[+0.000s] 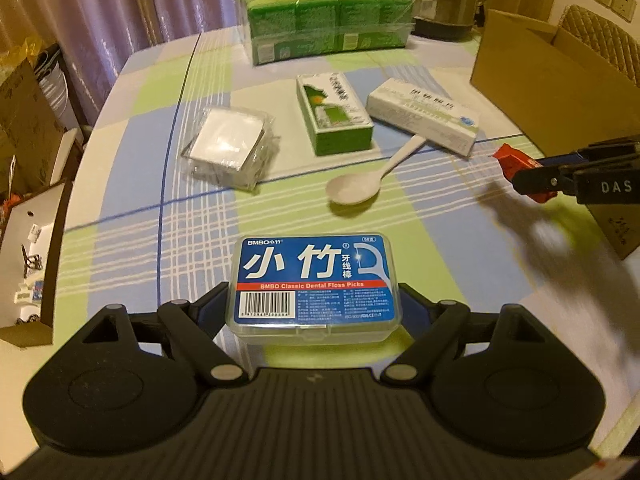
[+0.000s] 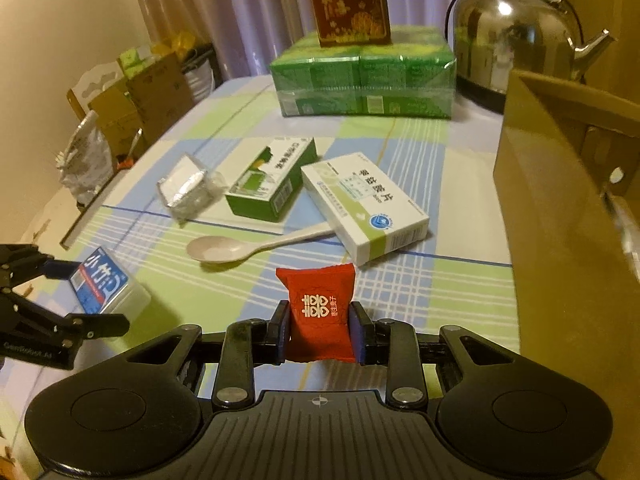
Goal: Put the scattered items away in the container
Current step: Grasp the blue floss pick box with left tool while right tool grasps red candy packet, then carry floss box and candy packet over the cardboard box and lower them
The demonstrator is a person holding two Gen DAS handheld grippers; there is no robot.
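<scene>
We've got our left gripper clamped on the dental floss box, its fingers pressed to both short sides of the clear case, low over the checked tabletop. Over on the right, our right gripper pinches the red candy packet between its pads, the packet standing upright above the cloth. The cardboard box sits open at the right edge of the tabletop, just beside that gripper. Between us and the far end lie the white spoon, its handle touching the white medicine box; beside that, the green medicine box, and further left the clear-wrapped pack. At the back stand the green tissue bundle and the steel kettle.
</scene>
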